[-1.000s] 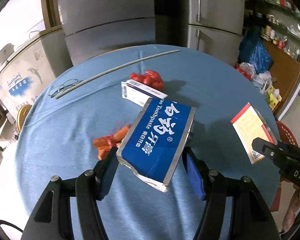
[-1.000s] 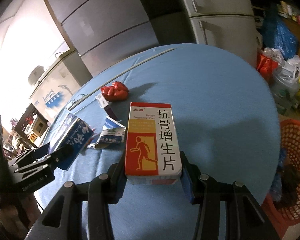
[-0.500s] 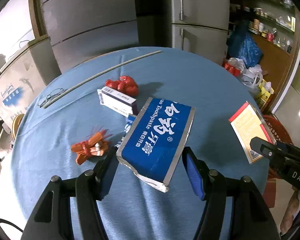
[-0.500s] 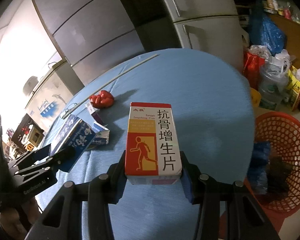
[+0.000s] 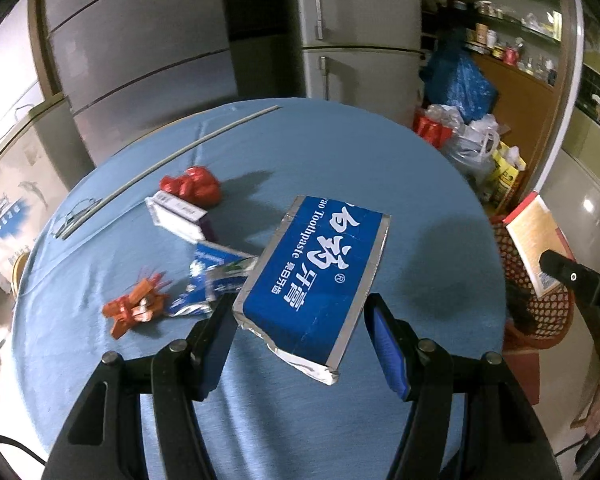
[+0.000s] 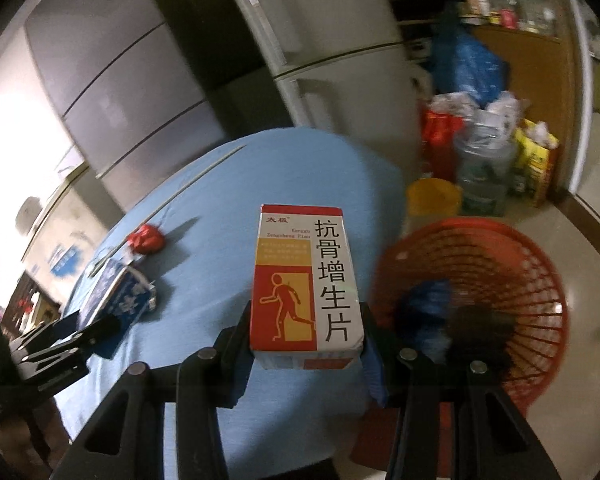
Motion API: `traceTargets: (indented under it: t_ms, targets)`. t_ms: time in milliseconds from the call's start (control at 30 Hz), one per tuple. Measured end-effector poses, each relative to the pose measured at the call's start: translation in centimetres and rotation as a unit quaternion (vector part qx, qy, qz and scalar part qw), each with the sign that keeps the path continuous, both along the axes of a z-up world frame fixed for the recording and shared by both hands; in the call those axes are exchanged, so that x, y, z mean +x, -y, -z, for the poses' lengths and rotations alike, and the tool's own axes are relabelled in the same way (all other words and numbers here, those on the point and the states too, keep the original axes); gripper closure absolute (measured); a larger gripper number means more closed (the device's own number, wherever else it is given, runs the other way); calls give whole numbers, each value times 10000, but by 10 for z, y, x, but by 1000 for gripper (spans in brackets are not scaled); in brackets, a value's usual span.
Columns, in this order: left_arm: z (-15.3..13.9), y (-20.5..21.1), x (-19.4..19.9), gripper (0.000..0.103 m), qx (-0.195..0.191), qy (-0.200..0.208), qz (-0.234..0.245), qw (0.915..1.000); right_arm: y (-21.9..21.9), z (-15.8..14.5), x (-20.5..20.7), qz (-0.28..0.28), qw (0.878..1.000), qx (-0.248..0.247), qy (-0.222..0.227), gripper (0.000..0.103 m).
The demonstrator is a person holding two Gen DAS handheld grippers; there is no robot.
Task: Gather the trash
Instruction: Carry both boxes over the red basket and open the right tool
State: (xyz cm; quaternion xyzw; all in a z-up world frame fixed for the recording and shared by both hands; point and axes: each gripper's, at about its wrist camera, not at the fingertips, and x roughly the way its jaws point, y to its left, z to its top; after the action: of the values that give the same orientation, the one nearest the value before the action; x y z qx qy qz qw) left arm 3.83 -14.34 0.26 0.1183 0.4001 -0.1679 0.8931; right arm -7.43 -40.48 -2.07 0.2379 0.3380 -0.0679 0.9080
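Cardboard, thin and light, was all I carried. My left claw [image 5: 300, 316] was clamped on the blue toothpaste box [image 5: 314, 276], which sat skewed between the pads, likely to crush or slip. My right claw [image 6: 306, 344] gripped the red medicine box [image 6: 306, 280] squarely by its narrow sides, with the red basket [image 6: 532, 280] just right of it, beyond the surface [image 6: 300, 168].

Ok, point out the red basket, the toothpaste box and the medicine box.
red basket [image 6: 540, 280], right wrist view, on its mesh wall.
toothpaste box [image 5: 316, 276], left wrist view, on its blue top face.
medicine box [image 6: 304, 280], right wrist view, on its printed front.
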Motion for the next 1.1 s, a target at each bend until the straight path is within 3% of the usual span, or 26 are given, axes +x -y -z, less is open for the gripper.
traceTargets:
  t_ms: [533, 1100]
  targets:
    - [-3, 96, -11, 37, 90, -22, 805, 9967, 100, 17, -45, 1134, 9931, -207, -219, 54]
    - [4, 137, -14, 37, 220, -85, 1157, 9930, 135, 66, -27, 1151, 9899, -173, -806, 53]
